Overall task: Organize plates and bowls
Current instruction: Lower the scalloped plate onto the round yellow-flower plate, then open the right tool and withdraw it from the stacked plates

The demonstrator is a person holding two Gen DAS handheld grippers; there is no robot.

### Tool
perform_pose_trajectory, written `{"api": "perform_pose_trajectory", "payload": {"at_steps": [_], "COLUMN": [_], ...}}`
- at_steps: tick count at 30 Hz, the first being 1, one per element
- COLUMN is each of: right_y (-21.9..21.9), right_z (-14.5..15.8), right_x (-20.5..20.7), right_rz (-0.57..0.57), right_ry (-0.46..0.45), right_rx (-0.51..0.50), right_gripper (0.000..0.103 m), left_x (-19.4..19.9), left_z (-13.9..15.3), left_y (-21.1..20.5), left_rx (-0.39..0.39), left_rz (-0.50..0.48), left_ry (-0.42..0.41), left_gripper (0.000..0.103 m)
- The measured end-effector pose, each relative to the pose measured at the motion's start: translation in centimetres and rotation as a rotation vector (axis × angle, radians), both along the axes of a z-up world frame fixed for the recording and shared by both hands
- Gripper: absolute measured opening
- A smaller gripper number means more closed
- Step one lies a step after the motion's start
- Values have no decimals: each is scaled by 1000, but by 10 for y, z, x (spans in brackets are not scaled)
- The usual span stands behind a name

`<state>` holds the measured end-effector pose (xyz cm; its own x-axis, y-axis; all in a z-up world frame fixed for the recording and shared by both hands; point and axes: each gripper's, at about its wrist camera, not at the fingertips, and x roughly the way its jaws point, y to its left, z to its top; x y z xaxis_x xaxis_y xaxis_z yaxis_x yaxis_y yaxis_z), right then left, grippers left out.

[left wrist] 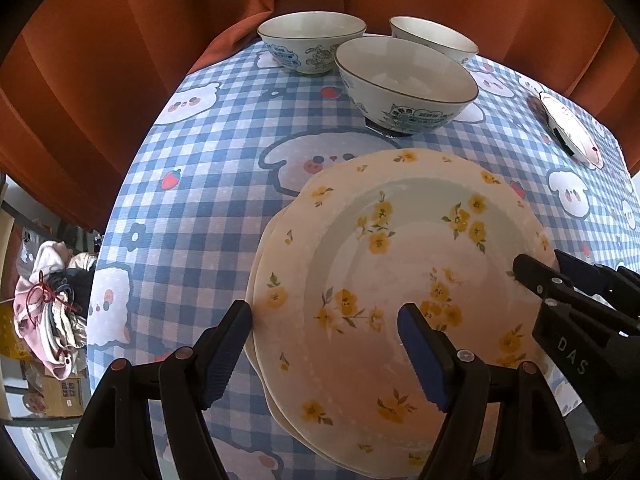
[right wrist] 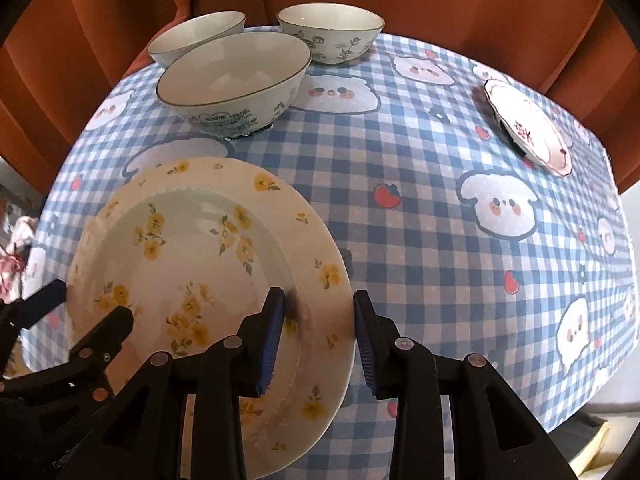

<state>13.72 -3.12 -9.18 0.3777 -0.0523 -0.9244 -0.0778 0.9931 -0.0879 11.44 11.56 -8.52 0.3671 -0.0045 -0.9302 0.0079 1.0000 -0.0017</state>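
Observation:
A stack of cream plates with yellow flowers [left wrist: 400, 264] lies on the checked tablecloth; it also shows in the right wrist view [right wrist: 200, 248]. My left gripper [left wrist: 324, 344] is open and straddles the stack's left rim. My right gripper [right wrist: 320, 340] is open and straddles its right rim; it also shows in the left wrist view [left wrist: 536, 272]. Three white-and-blue bowls stand at the back: one near [left wrist: 406, 84], one far left [left wrist: 310, 40], one far right [left wrist: 434, 38]. A small pink-trimmed plate [right wrist: 528, 128] lies at the far right.
The table [right wrist: 440, 220] has a blue checked cloth with cartoon faces. An orange curtain [left wrist: 120, 60] hangs close behind the table. A bundle of clothes [left wrist: 52, 304] and boxes lie on the floor to the left.

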Motion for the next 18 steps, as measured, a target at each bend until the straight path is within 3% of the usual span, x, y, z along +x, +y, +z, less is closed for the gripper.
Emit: {"api": "perform_pose_trajectory", "payload": {"at_steps": [12,18], "right_y": [9,9], "right_z": [-8,3], "right_x": [-4,-13], "right_rz": [-28,-14], "right_ry": [-40,-52], "right_rx": [-41,20], "right_gripper": [47,66], "left_x": [-5,-8], "left_z": [-4,1], "left_y": [-7,-4], "left_rx": [51,39], "left_rz": [-31,-19], "left_ry": [-6,9], "left_gripper": [82,83]}}
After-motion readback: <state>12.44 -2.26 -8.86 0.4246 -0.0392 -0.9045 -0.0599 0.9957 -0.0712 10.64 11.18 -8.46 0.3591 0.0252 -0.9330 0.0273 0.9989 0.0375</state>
